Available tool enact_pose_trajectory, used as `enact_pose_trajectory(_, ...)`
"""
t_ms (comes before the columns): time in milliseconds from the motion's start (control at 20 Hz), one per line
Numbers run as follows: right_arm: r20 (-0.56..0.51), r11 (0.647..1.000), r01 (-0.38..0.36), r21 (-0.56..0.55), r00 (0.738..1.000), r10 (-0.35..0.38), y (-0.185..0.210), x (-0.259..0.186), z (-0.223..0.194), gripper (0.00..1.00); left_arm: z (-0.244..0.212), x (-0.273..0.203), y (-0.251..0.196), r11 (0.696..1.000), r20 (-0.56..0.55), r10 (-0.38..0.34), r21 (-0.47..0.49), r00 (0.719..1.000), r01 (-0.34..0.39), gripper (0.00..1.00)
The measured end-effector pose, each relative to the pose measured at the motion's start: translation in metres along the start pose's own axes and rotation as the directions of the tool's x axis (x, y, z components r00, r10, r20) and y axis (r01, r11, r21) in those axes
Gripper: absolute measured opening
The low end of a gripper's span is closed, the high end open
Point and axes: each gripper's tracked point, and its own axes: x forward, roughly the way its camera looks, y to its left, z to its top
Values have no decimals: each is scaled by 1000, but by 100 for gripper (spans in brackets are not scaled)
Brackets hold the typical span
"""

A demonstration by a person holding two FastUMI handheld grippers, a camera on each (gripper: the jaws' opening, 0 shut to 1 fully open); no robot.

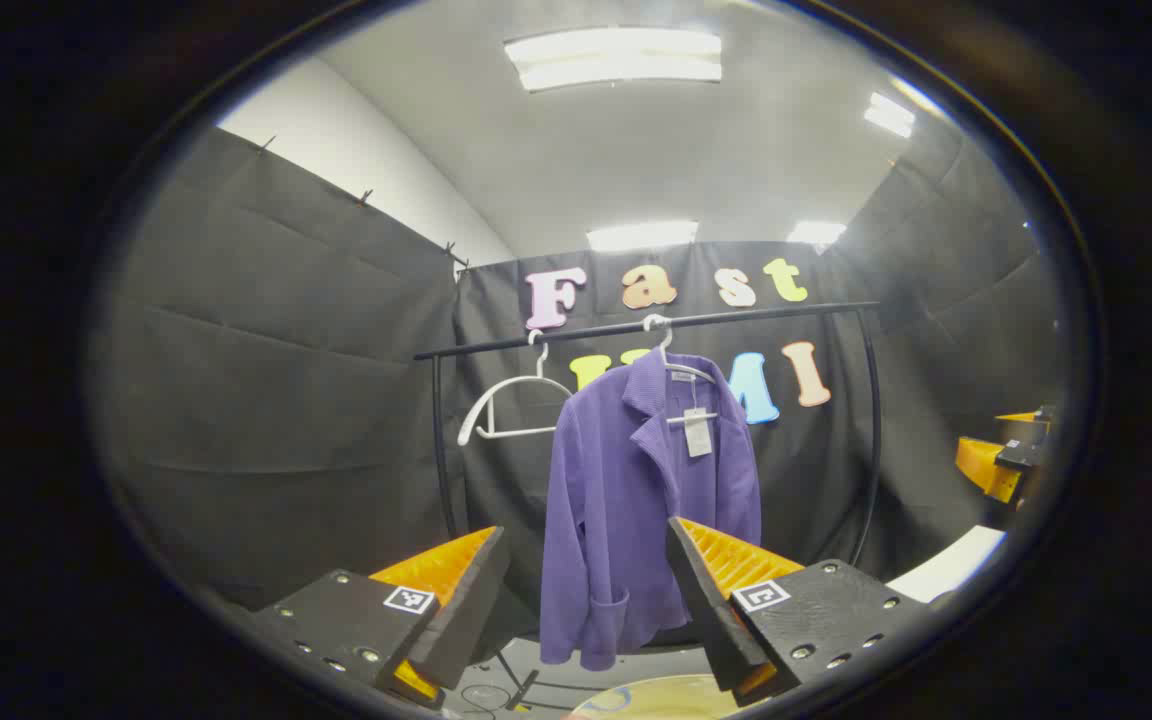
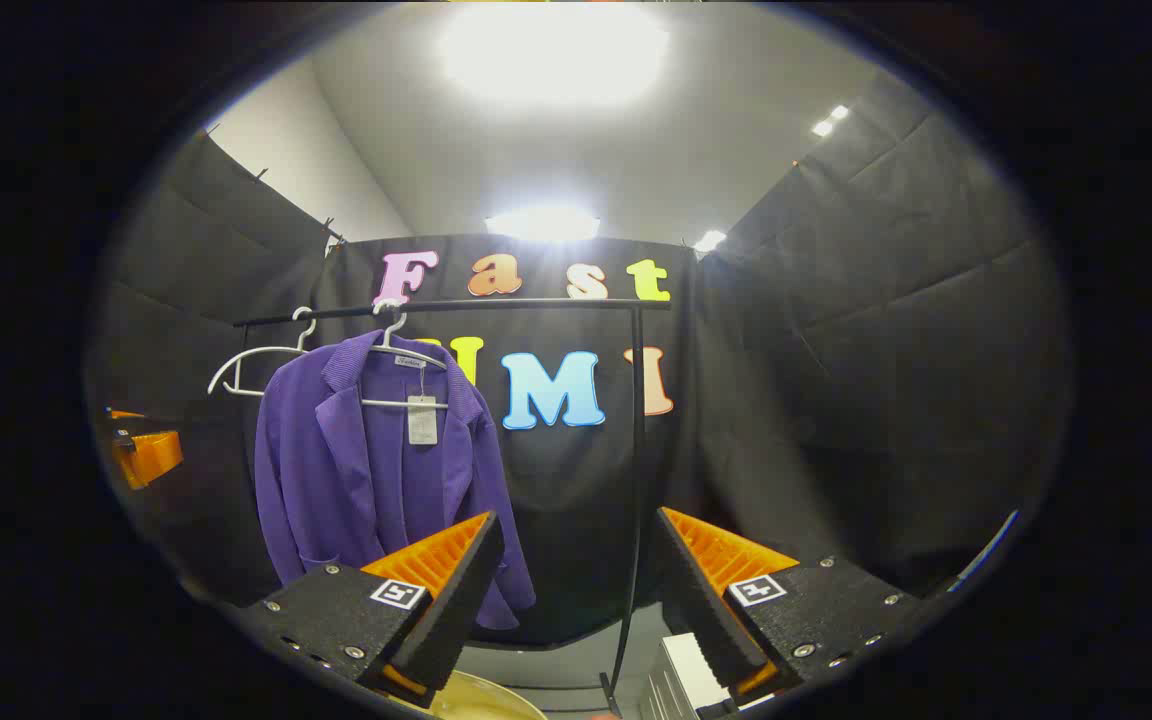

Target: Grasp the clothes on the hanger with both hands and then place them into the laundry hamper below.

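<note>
A purple jacket [image 1: 636, 500] hangs on a white hanger [image 1: 671, 368] from a black rail [image 1: 636, 327], with a paper tag at its collar. In the left gripper view my left gripper [image 1: 586, 580] stands open, short of the jacket, whose lower half shows between the fingers. In the right gripper view the same jacket [image 2: 376, 470] hangs to the left; my right gripper [image 2: 576, 570] is open with nothing between its fingers, aimed right of the garment. The hamper's pale rim [image 1: 656, 695] peeks in at the bottom, and again in the right gripper view [image 2: 481, 698].
An empty white hanger [image 1: 511, 400] hangs left of the jacket on the rail. The rack's right upright [image 2: 634, 470] runs down between my right gripper's fingers. The other gripper [image 1: 1001, 460] shows at the right edge. A white block [image 2: 681, 680] lies low on the right.
</note>
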Motion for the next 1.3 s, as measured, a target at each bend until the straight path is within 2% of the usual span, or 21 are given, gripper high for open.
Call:
enact_pose_trajectory(50,6,1000,-3,4,1000,3,-1,2,1,94,-1,3,-2,1000,0,-3,-2,1000,3,91)
enact_pose_trajectory(750,19,1000,-13,23,1000,12,-4,27,0,94,0,25,-8,1000,8,16,7,1000,-16,91)
enact_pose_trajectory(1150,46,998,-44,37,998,42,2,74,20,94,17,57,-2,998,29,57,14,998,-57,91)
enact_pose_trajectory(1200,53,998,-54,37,997,52,4,83,24,94,19,64,-3,998,31,61,11,998,-61,97)
enact_pose_trajectory(1250,58,997,-67,38,996,65,8,91,27,94,22,69,-4,998,34,69,9,997,-69,91)
enact_pose_trajectory(1300,63,996,-78,39,995,76,10,100,31,94,26,75,-4,997,39,76,7,996,-77,91)
